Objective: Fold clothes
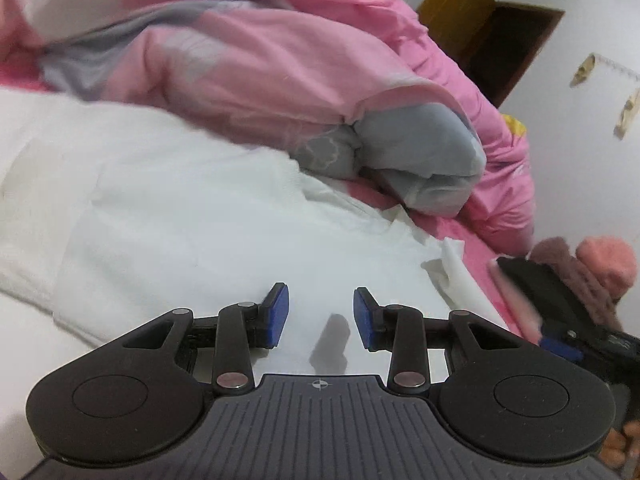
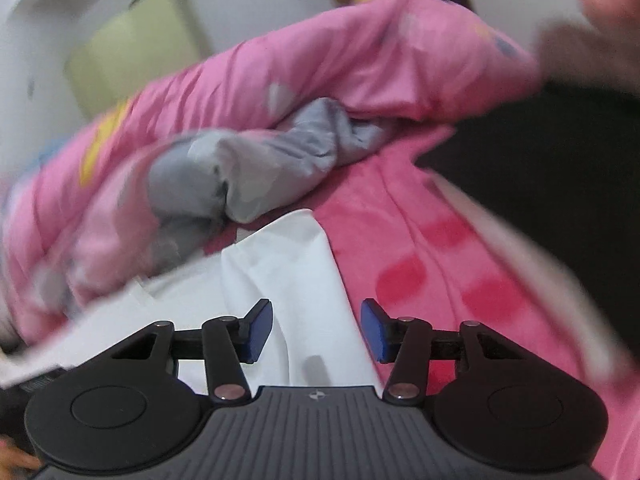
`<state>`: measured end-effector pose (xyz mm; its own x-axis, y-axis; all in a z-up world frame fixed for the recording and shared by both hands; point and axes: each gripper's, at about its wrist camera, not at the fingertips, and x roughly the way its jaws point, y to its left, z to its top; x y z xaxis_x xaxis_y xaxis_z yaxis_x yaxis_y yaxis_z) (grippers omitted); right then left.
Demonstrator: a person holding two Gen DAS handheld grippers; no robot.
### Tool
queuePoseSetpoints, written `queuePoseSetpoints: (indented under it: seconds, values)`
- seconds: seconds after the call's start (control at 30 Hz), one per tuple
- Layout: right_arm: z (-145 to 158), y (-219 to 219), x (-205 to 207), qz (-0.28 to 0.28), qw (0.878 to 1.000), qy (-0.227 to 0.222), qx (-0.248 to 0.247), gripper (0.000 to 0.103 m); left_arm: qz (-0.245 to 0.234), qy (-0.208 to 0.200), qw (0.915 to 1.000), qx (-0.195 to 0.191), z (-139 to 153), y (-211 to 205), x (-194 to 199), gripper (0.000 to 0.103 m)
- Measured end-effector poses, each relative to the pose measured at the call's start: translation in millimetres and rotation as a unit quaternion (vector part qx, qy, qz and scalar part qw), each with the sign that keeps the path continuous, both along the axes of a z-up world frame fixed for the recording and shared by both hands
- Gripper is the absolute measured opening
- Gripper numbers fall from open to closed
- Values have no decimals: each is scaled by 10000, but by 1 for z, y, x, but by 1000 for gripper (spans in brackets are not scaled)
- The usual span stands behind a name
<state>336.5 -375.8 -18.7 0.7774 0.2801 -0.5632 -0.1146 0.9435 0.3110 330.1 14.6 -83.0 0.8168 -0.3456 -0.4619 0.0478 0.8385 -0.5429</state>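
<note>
Over white garment point(image 1: 192, 220) on pink bed: left gripper point(image 1: 320, 316) spread, empty; right gripper point(image 2: 317, 330) spread, empty, straddling cloth edge. Quilt point(image 1: 248, 80) at 12 o'clock, blurred.

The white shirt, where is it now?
The white shirt lies on the pink bed, just in front of both open hand-held grippers, with the bunched pink and grey quilt behind it.
</note>
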Motion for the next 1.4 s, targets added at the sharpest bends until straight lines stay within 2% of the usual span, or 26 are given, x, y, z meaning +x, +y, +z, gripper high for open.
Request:
queuePoseSetpoints:
  seconds: [0.07, 0.17, 0.37, 0.4, 0.43, 0.47, 0.63, 0.7, 0.77, 0.87, 0.97, 1.0, 1.07, 1.13, 1.3, 1.37, 1.4]
  values:
    - [2, 22, 20, 241, 9978, -10, -619, 45, 2, -38, 9999, -133, -3, 5, -2, 35]
    - [-8, 48, 45, 505, 9872, 39, -1509, 41, 4, -94, 9994, -333, -8, 12, -6, 35]
    - [-35, 67, 64, 885, 9703, 389, -2215, 40, -32, -209, 9972, -711, -13, 21, -9, 35]
    - [-35, 69, 64, 923, 9695, 379, -2237, 30, -31, -224, 9970, -744, -13, 21, -9, 36]
    - [-35, 69, 63, 948, 9697, 390, -2217, 9, -37, -251, 9967, -776, -13, 22, -9, 36]
    - [-34, 71, 61, 928, 9689, 375, -2262, 4, -41, -278, 9963, -808, -13, 22, -10, 36]
    - [-23, 61, 58, 593, 9791, 208, -1935, 3, -17, -452, 9947, -921, -12, 24, -12, 36]
    - [-19, 53, 59, 426, 9837, 157, -1741, 3, -8, -404, 9951, -902, -12, 23, -11, 36]
    - [-21, 45, 61, 190, 9849, 110, -1717, 3, 10, -375, 9951, -919, -13, 24, -10, 36]
    - [-31, 25, 68, -60, 9912, 261, -1295, 3, -9, -365, 9951, -915, -14, 23, -9, 36]
    - [-43, 16, 76, -563, 9838, 260, -1684, 1, -15, -336, 9952, -918, -14, 23, -8, 36]
    - [-45, 8, 80, -733, 9822, 316, -1700, 1, -11, -329, 9951, -931, -15, 24, -8, 36]
    - [-41, -5, 83, -868, 9855, 404, -1401, 1, -5, -319, 9951, -939, -15, 24, -8, 36]
    - [-29, -4, 76, -734, 9885, 259, -1298, 4, -7, -320, 9951, -931, -15, 24, -8, 36]
    - [3, 33, 56, 144, 9911, -332, -1282, 5, 17, -317, 9953, -916, -15, 24, -8, 36]
    - [12, 53, 52, 611, 9882, -451, -1333, 10, 54, -298, 9953, -920, -15, 25, -8, 36]
    - [15, 65, 51, 875, 9854, -468, -1381, 19, 81, -293, 9953, -922, -15, 25, -8, 36]
